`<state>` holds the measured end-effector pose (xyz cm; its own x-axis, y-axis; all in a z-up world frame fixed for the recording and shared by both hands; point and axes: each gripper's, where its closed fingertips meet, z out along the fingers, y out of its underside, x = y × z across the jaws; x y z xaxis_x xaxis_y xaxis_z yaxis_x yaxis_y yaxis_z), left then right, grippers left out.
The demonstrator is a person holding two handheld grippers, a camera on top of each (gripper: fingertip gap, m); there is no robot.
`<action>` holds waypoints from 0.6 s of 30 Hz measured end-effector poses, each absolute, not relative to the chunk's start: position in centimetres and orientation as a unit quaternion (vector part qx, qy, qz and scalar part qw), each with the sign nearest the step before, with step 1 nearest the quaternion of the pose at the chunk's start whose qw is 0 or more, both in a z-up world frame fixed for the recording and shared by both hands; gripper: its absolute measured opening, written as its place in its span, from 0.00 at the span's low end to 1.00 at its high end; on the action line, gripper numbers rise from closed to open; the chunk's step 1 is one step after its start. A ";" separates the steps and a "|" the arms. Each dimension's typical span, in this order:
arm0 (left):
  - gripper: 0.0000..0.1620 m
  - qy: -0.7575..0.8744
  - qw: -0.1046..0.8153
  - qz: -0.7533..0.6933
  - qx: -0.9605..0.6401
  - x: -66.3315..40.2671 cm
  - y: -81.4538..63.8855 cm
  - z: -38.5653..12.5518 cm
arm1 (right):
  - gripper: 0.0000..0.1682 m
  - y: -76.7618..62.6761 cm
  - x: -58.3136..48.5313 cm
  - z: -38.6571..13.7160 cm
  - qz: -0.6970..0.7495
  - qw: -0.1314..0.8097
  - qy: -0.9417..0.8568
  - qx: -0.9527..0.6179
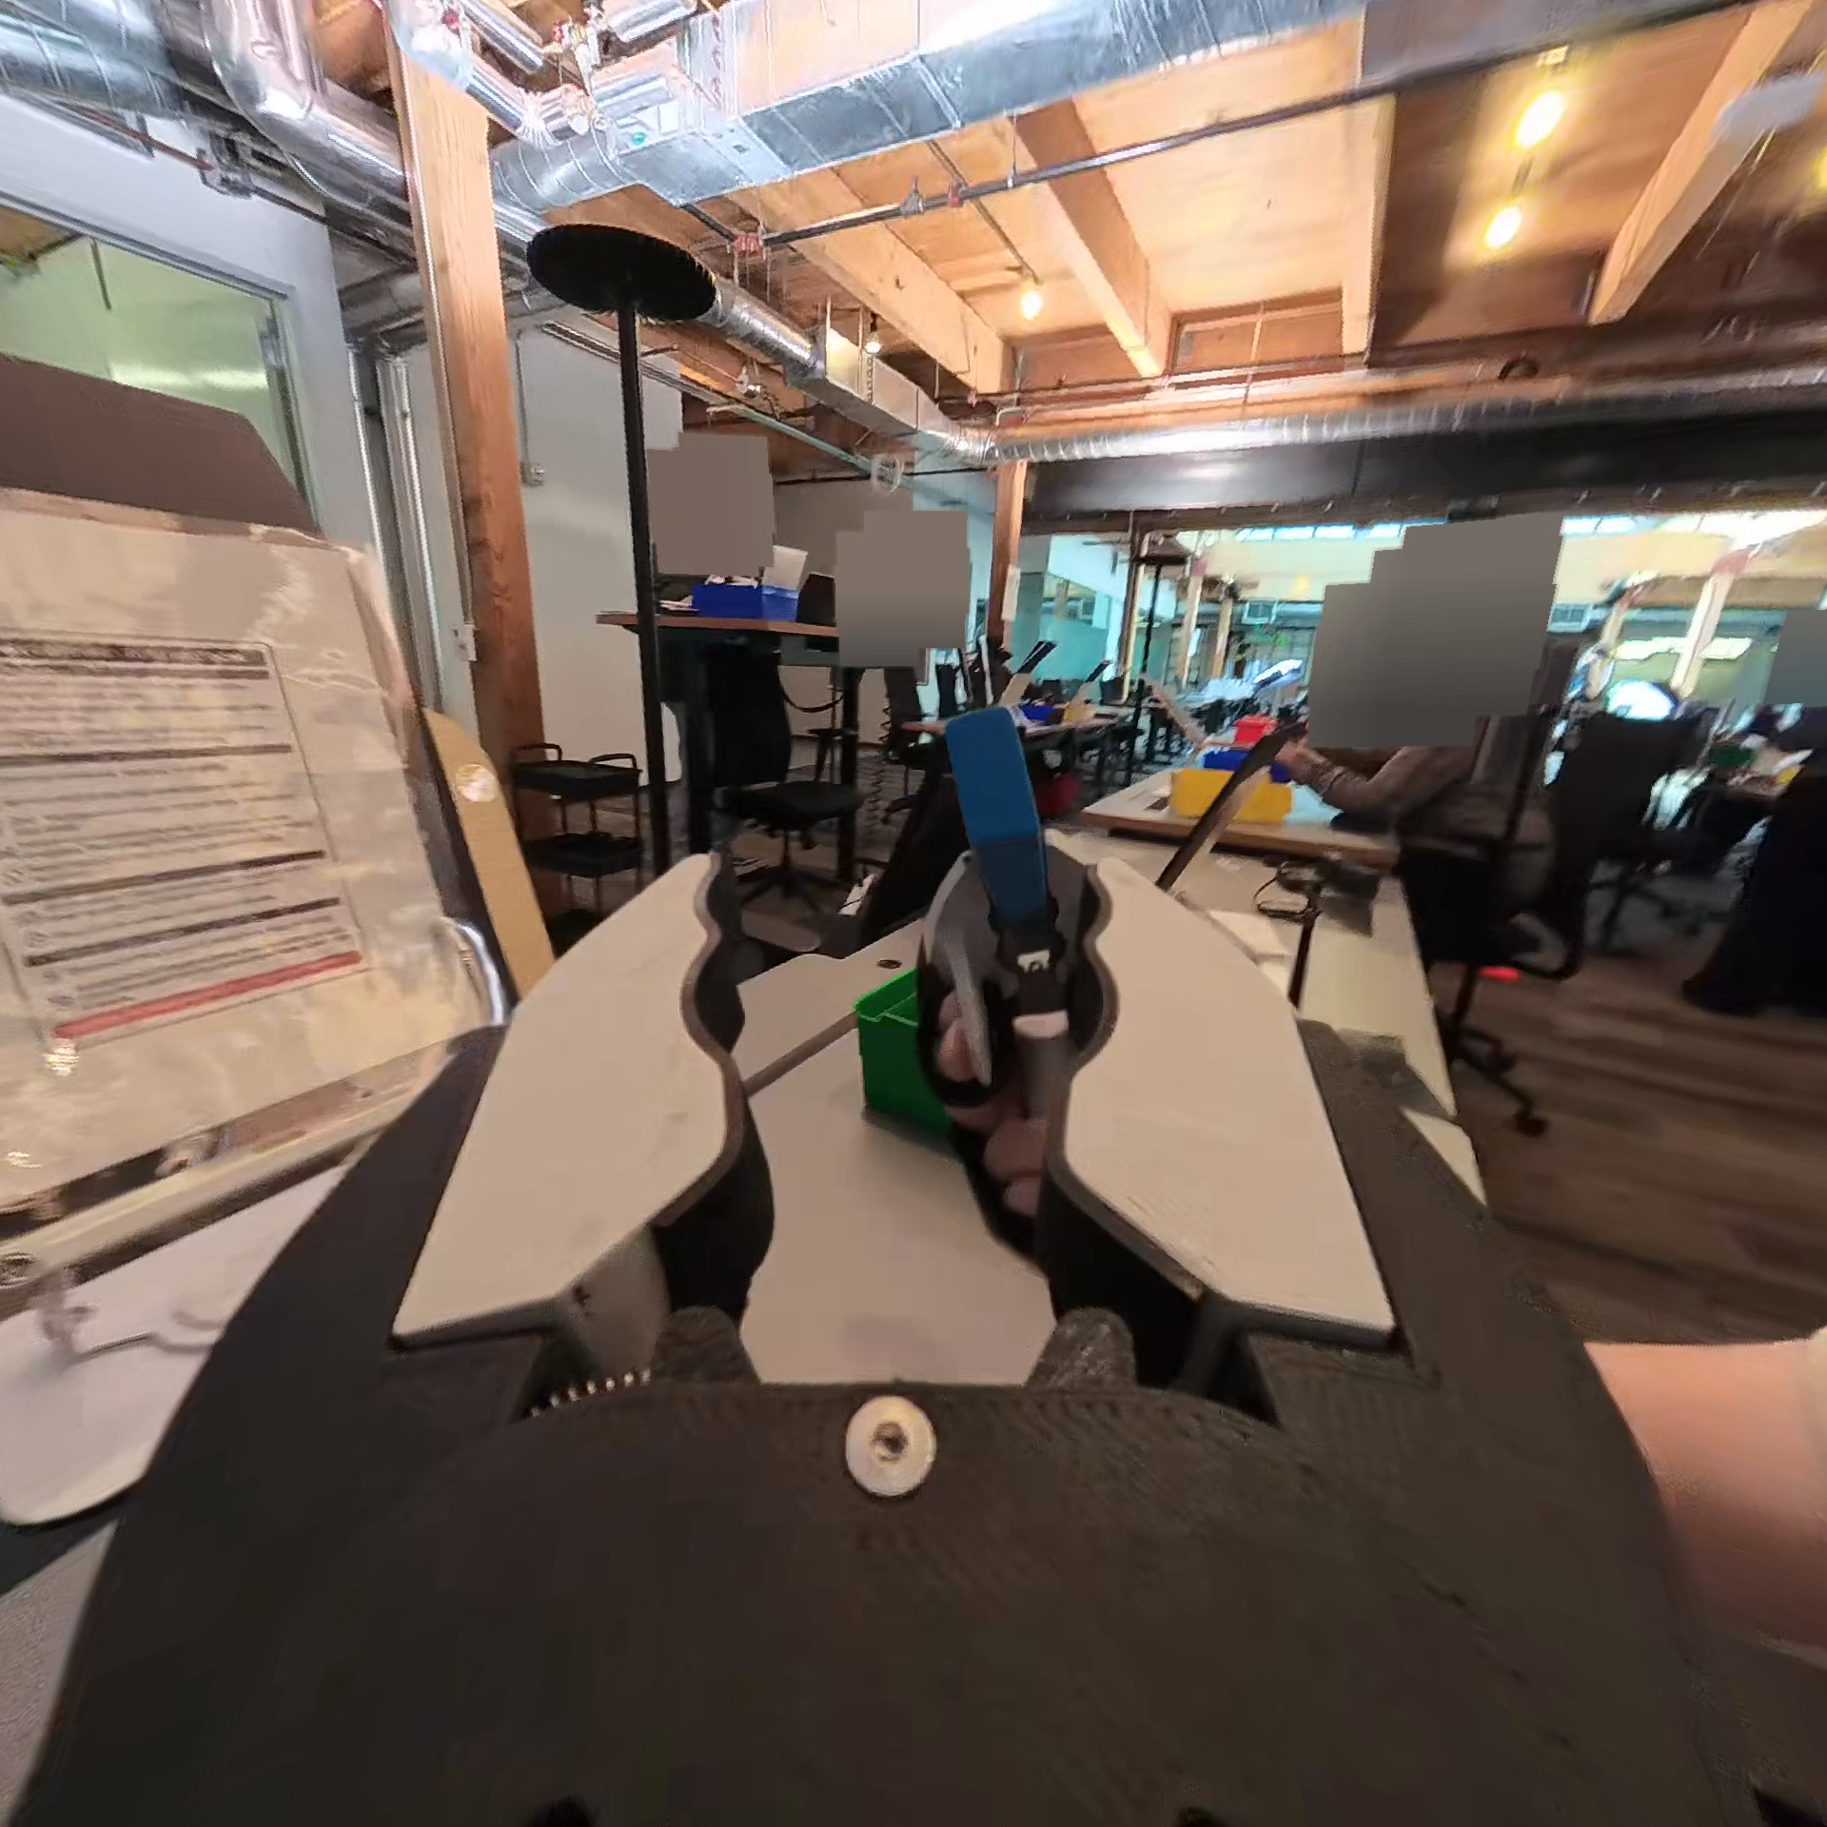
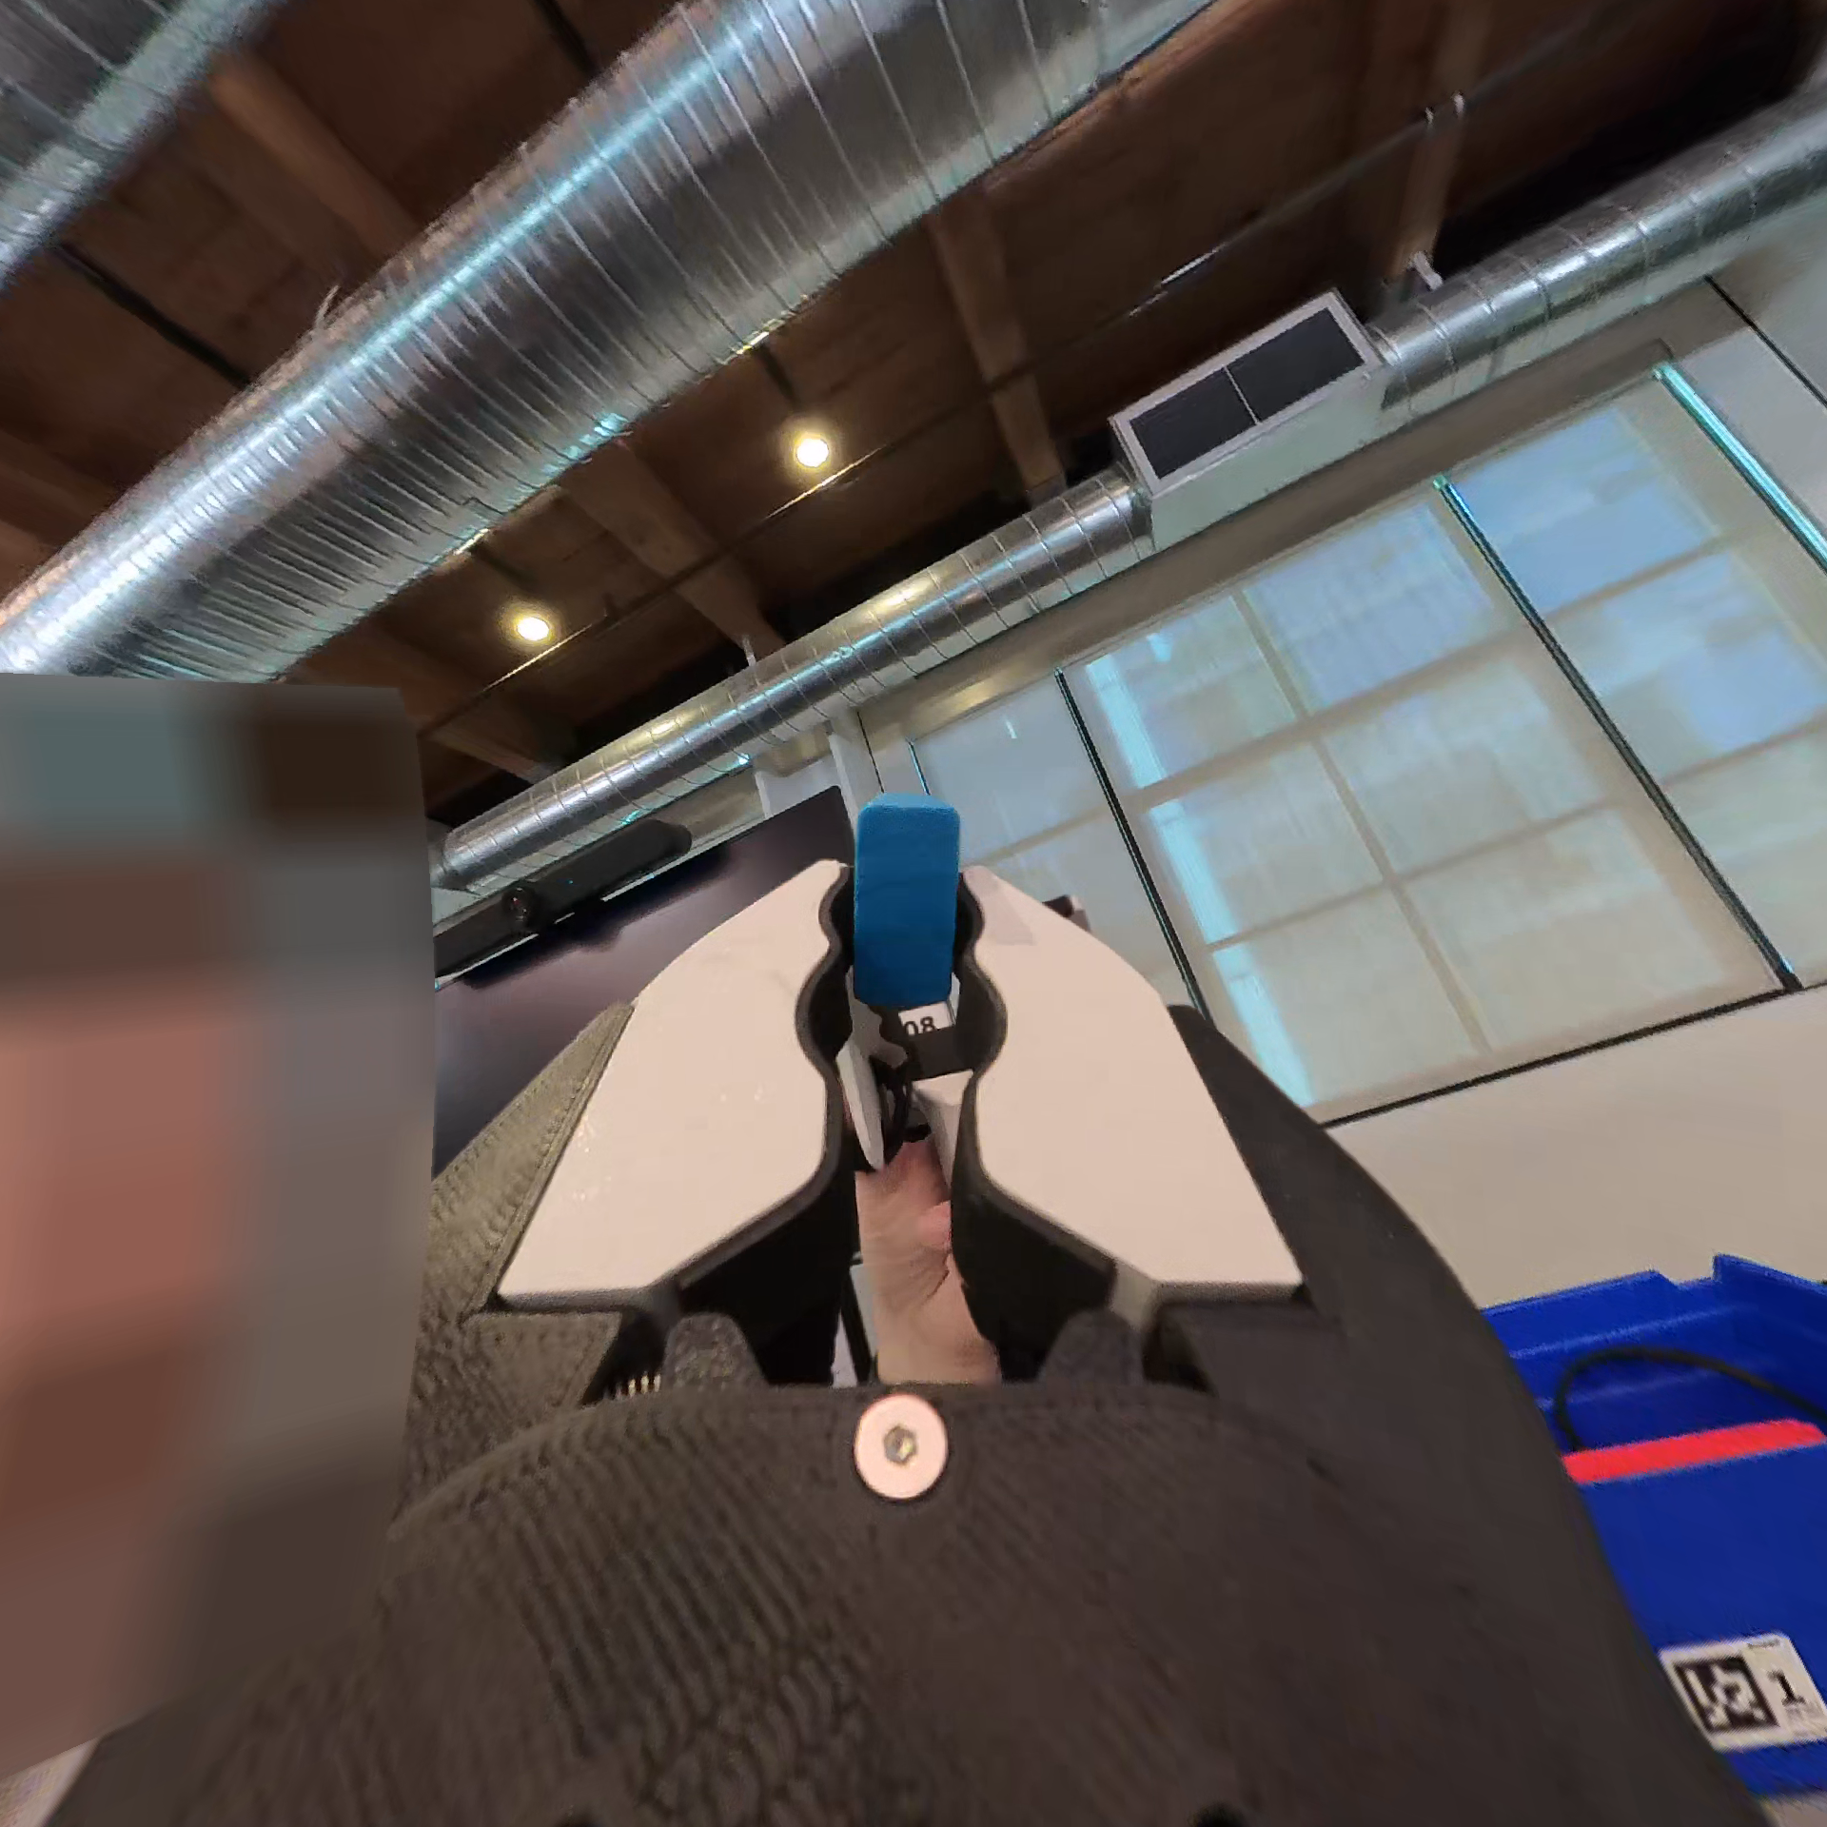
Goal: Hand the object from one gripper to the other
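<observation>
We see the left hand-held gripper nearest us in the left wrist view, its two pale fingers spread wide with nothing between them. Just past its right finger, the right hand-held gripper rises into view from below, gripped by a person's hand, and it carries the object, a blue block with a white and black lower part, standing roughly upright and clear of the left fingers. Behind it a green bin sits on the grey table. To the left stands a clear holder with a printed sheet. Farther off are a black pole lamp, office chairs, more tables with blue and yellow bins, and a seated person's arm.

In the right wrist view, the right hand-held gripper has its fingers drawn in narrow and clamped on the object, whose blue top sticks out beyond the tips. The person's hand shows in the gap below. A blue bin lies low at the right. Beyond are a large window and silver ducts under a wooden ceiling.
</observation>
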<state>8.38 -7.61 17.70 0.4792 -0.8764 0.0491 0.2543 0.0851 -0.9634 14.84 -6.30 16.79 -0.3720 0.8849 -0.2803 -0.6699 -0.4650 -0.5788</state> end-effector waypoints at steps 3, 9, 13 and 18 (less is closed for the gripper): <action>0.35 0.272 0.661 -0.481 -0.508 9.6 -7.9 17.8 | 0.11 -7.2 14.0 16.5 0.801 0.506 -0.189 -0.258; 0.24 0.252 0.670 -0.499 -0.488 11.7 -7.8 16.9 | 0.11 -8.4 12.2 15.7 0.773 0.556 -0.195 -0.237; 0.10 0.292 0.688 -0.456 -0.483 12.0 -8.2 16.7 | 0.11 -7.8 11.4 15.1 0.746 0.586 -0.185 -0.257; 0.10 0.331 0.769 -0.209 -0.505 7.9 -5.9 17.0 | 0.30 -4.3 12.0 14.3 0.565 0.702 -0.231 -0.366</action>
<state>7.87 -5.93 16.96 0.6938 -0.6560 -0.2974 -0.0127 0.4017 -0.9157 12.00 -4.31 14.32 0.2543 0.9630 -0.0896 -0.6256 0.0931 -0.7746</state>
